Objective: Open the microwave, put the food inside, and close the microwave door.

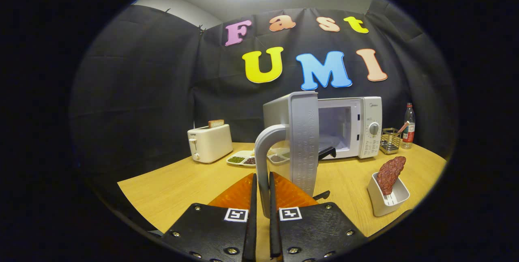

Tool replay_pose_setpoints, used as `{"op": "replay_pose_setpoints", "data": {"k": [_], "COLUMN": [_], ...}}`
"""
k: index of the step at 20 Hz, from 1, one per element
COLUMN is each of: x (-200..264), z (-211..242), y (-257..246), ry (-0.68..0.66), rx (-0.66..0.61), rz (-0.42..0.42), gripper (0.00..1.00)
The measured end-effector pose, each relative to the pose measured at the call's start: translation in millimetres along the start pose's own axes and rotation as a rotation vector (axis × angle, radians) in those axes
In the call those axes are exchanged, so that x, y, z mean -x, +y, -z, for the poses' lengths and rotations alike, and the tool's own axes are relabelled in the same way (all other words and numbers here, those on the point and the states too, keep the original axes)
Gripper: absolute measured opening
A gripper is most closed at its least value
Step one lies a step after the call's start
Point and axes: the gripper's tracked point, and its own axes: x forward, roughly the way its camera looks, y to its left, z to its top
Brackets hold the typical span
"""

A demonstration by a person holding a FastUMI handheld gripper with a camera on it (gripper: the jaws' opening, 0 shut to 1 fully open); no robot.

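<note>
The white microwave (357, 128) stands at the back of the wooden table with its door (302, 140) swung wide open toward me, edge-on. The door's grey curved handle (263, 160) runs down between my fingers, and my gripper (262, 189) is shut on it. The cavity (334, 126) behind the door looks empty. The food, a reddish-brown slab of meat (390, 174), stands upright in a small white holder (388, 199) on the table to the right of my fingers.
A white toaster (209, 142) with a slice of bread stands at the back left. A divided plate (251, 158) of small foods lies beside the door. A wire basket (390, 140) and a bottle (408, 126) stand right of the microwave. The table's front edge (142, 205) is near.
</note>
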Motion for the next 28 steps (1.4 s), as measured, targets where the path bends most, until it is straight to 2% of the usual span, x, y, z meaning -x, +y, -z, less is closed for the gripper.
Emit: {"op": "replay_pose_setpoints", "data": {"k": [5,9,13,16,17,18,19,20,22,25,28], "x": [9,24,43,44,45,44,45,43,39,29,7], "z": [11,-2,-30,-45,-54,-66,-76,-78,-79,-71,-39], "y": [64,69,31,-43,-70,-100,-128,-153,-197,-249,-296], "ry": [0.025,-0.004,-0.007,0.027,0.015,-0.009,-0.027,-0.032,-0.033,-0.015,0.071], "rx": [0.053,0.062,0.033,0.038,0.019,0.005,-0.004,-0.006,0.017,0.046,-0.074], "rz": [-0.111,-0.196,-0.288,-0.273,-0.257,-0.219,-0.174,-0.134,-0.06,0.009,0.028], "gripper": [0.14,0.13,0.14,0.14,0.2,0.45,0.52,0.72,0.95,0.96,0.96]}}
